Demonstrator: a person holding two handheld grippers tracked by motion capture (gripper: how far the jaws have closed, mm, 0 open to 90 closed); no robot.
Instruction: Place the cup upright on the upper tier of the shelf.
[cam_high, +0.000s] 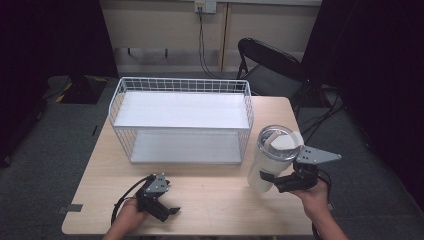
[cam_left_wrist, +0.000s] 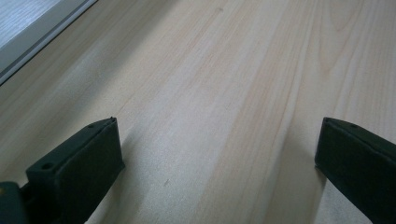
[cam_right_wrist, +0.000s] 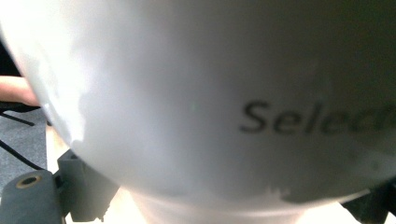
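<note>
High view: the right gripper (cam_high: 270, 181) clasps a white tumbler (cam_high: 272, 157) at the table's (cam_high: 210, 192) four o'clock, right of the wire basket (cam_high: 182, 120); the left gripper (cam_high: 167, 210) rests at seven o'clock. Left gripper view: jaws spread over bare wood. Right gripper view: tumbler wall pressed between the jaws. Judged step: tumbler grasped; next, lift it clear toward the basket.
</note>
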